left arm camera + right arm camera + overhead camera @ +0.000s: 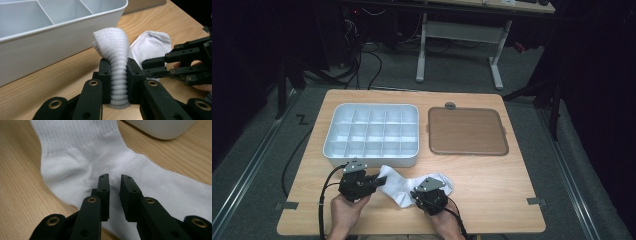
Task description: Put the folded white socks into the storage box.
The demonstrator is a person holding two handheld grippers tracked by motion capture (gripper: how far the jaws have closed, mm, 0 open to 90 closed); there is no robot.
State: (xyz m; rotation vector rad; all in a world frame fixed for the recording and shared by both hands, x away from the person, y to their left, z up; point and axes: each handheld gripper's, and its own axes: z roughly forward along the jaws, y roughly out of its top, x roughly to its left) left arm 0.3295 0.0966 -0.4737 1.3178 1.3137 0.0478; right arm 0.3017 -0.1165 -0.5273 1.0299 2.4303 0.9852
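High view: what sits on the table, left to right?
Far row: white divided tray → brown lid. Near row: left gripper, shut on the cuff of the white sock → right gripper, jaws nearly closed, low over the sock's middle.

Beside the white divided tray point(370, 135), both hand-held grippers, left gripper point(379, 183) and right gripper point(416, 196), are black, with brass-ringed pivot holes, small screws in block-shaped jaws, grey three-cornered top plates and black cables trailing behind bare forearms.
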